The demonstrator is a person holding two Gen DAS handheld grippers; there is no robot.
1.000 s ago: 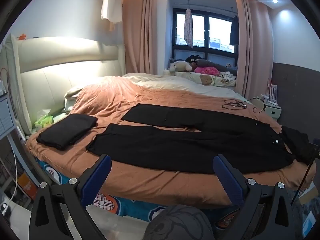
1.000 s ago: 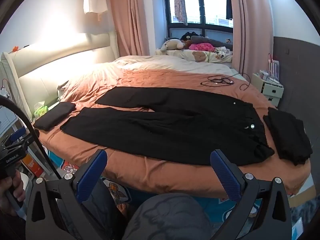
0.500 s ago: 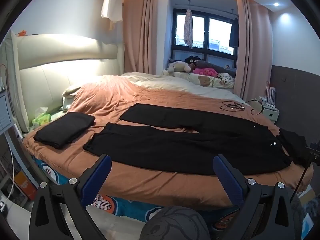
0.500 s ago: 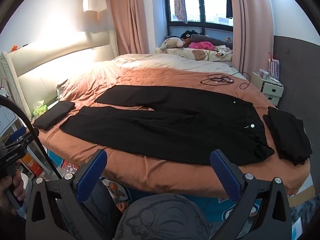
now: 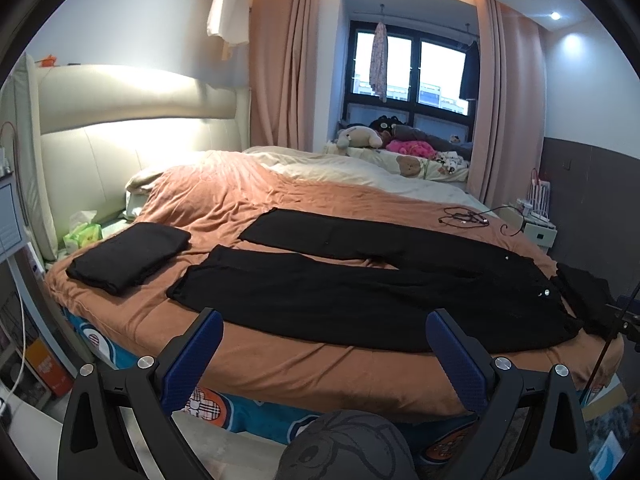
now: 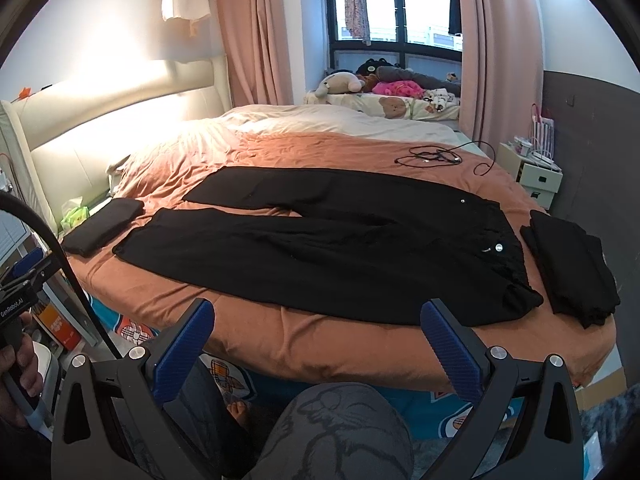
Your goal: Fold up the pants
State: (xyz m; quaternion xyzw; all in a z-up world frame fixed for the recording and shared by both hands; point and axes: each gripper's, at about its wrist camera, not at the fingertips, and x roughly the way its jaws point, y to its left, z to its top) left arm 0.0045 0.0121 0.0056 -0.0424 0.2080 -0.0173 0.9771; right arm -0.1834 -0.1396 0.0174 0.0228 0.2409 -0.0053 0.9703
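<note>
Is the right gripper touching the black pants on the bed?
Apart. In the right wrist view, the open right gripper hangs before the bed edge, and bare orange blanket separates it from the pants.

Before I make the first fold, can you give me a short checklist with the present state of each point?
1. Pants lie flat, both legs spread apart on the bed cover: ok.
2. Left gripper open, holding nothing: ok.
3. Right gripper open, holding nothing: ok.
4. Grippers at the cloth: not ok, both are short of the bed edge.
5. Folded black pile clear of the waistband: cannot tell, it lies very close.
6. Cable off the pants: ok.
</note>
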